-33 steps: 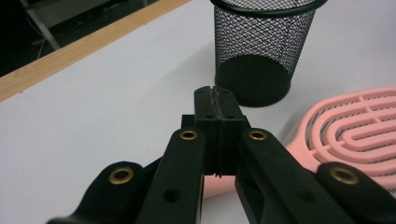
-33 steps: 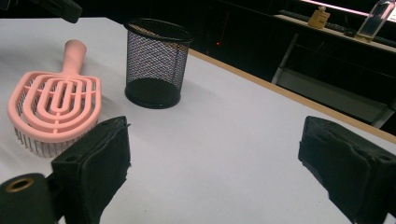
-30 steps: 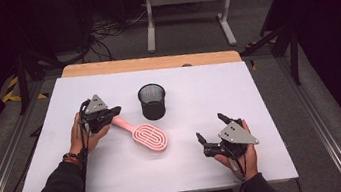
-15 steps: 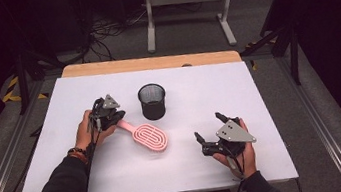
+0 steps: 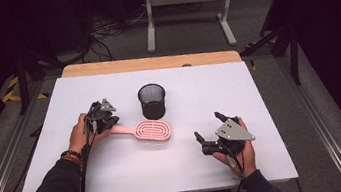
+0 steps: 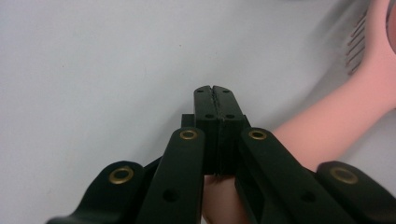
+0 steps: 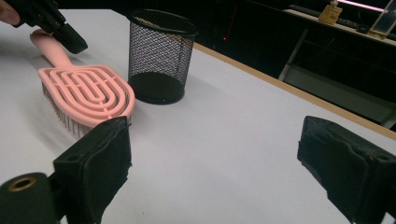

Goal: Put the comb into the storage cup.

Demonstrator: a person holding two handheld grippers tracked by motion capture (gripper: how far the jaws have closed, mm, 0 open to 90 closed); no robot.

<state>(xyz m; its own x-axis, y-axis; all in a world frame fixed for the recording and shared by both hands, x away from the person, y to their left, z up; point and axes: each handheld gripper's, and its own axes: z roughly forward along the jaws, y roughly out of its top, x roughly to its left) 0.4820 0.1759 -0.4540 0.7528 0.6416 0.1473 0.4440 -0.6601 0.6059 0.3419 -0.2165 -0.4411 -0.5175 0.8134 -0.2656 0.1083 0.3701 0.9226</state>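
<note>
A pink hairbrush [image 5: 150,130] lies bristles down on the white table [image 5: 258,88], its handle pointing left. My left gripper [image 5: 110,121] is shut, its closed tips [image 6: 215,88] empty and sitting over the brush's handle [image 6: 345,116], which runs beneath the jaws. In the right gripper view the left gripper [image 7: 70,39] rests against the handle of the brush [image 7: 86,91]. A black mesh cup [image 5: 152,101] stands upright just behind the brush head. My right gripper [image 5: 209,127] is open and holds nothing, low at the front right, its jaws [image 7: 212,158] facing the cup [image 7: 161,56].
A wooden strip [image 5: 153,62] edges the table's far side. Beyond it are a metal stand [image 5: 186,8] and cables on the floor. Bare white surface lies between the brush and the right gripper.
The left gripper has moved right along the table with the brush handle. The brush has swung to lie more level, in front of the cup. The right gripper barely moved.
</note>
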